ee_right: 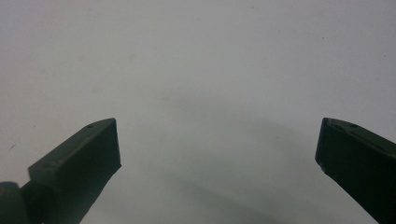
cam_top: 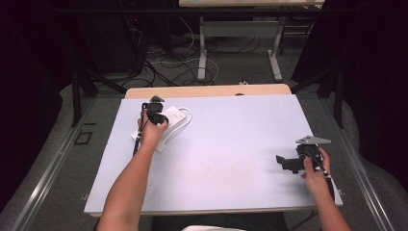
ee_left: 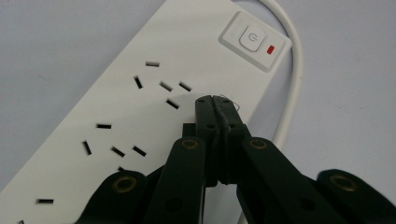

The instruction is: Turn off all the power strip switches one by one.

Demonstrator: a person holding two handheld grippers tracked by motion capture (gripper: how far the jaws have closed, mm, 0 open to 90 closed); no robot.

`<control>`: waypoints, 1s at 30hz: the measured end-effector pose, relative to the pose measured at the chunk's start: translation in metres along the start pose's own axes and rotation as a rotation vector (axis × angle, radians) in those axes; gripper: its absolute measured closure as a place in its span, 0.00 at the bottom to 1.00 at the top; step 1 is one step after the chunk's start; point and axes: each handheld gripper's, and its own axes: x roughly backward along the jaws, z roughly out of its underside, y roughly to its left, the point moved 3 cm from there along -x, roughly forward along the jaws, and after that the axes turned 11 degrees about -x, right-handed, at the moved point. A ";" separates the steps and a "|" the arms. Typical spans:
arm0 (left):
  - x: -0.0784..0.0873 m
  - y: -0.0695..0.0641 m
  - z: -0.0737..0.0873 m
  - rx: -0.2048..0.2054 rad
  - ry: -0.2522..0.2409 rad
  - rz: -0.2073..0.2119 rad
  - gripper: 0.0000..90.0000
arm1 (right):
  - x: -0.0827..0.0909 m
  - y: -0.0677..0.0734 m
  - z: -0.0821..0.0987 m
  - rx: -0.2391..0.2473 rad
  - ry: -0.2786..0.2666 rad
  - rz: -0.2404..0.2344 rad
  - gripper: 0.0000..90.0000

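- Hovering with jaws pressed together, the left gripper (ee_left: 215, 103) is pointing down at the white power strip (ee_left: 154, 107) directly beneath its tips.
- The right gripper (ee_right: 217, 144) is resting with jaws spread apart over the bare table (ee_right: 210, 56).

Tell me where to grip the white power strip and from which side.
Grip the power strip across its narrow width, near the middle, coming from above. It lies flat on the table with both long edges free; its cord leaves the switch end, so avoid that end.

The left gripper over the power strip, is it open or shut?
Shut: the left gripper has its jaws pressed together, with nothing between them, above the power strip.
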 end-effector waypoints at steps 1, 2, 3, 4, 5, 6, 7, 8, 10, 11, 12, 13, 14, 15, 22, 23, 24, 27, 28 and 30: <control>0.000 0.000 0.000 -0.002 0.002 0.000 1.00 | 0.000 0.000 0.000 0.000 0.000 0.000 0.00; 0.000 0.000 0.000 -0.004 0.004 -0.002 1.00 | 0.000 0.000 0.000 -0.001 0.000 0.001 0.00; 0.000 -0.001 0.000 -0.005 0.006 -0.003 1.00 | 0.000 0.000 0.000 -0.001 0.000 0.000 0.00; 0.000 -0.001 0.000 -0.006 0.009 -0.004 1.00 | 0.000 0.000 0.000 0.000 -0.001 -0.001 0.00; -0.002 -0.001 0.001 -0.012 0.028 -0.020 1.00 | 0.000 0.000 0.000 0.002 -0.001 0.000 0.00; -0.001 -0.001 0.001 -0.019 0.022 -0.026 1.00 | 0.000 0.000 0.000 0.004 0.000 0.001 0.00; -0.001 -0.001 0.001 -0.017 0.024 -0.028 1.00 | 0.000 0.000 0.000 0.004 -0.001 0.003 0.00; -0.001 0.000 0.001 -0.013 0.026 -0.026 1.00 | 0.000 0.000 0.000 0.002 0.000 0.001 0.00; 0.000 0.001 0.002 -0.009 0.031 -0.014 1.00 | 0.000 0.000 0.000 -0.004 0.001 0.000 0.00; -0.001 0.001 0.002 -0.001 0.017 -0.015 1.00 | 0.000 0.000 0.000 -0.004 0.002 0.000 0.00; -0.001 0.001 0.002 -0.001 0.019 -0.012 1.00 | 0.000 0.000 0.000 0.001 0.000 0.000 0.00; -0.001 0.002 0.002 0.001 0.019 -0.011 1.00 | 0.000 0.000 0.000 0.003 0.000 0.000 0.00; -0.001 0.002 0.002 -0.003 0.020 -0.012 1.00 | 0.000 0.001 0.000 0.004 -0.001 0.000 0.00; -0.001 0.002 0.002 -0.001 0.020 -0.011 1.00 | 0.000 0.001 0.000 0.004 -0.001 0.000 0.00; 0.001 0.005 0.003 0.013 0.021 -0.003 1.00 | 0.000 0.000 0.000 0.002 -0.003 0.001 0.00; 0.001 0.005 0.004 0.017 0.019 -0.005 1.00 | 0.000 0.000 0.000 -0.002 -0.003 0.001 0.00; 0.001 0.006 0.004 0.022 0.015 -0.005 1.00 | 0.000 -0.001 0.000 -0.004 -0.003 0.001 0.00; 0.003 0.008 0.005 0.031 0.009 -0.002 1.00 | 0.000 -0.001 0.000 0.003 -0.003 0.002 0.00; 0.003 0.009 0.006 0.025 0.013 0.000 1.00 | 0.001 -0.001 0.000 0.002 -0.004 0.001 0.00; 0.005 0.009 0.006 0.037 0.008 0.003 1.00 | 0.001 0.000 0.000 -0.002 -0.003 0.000 0.00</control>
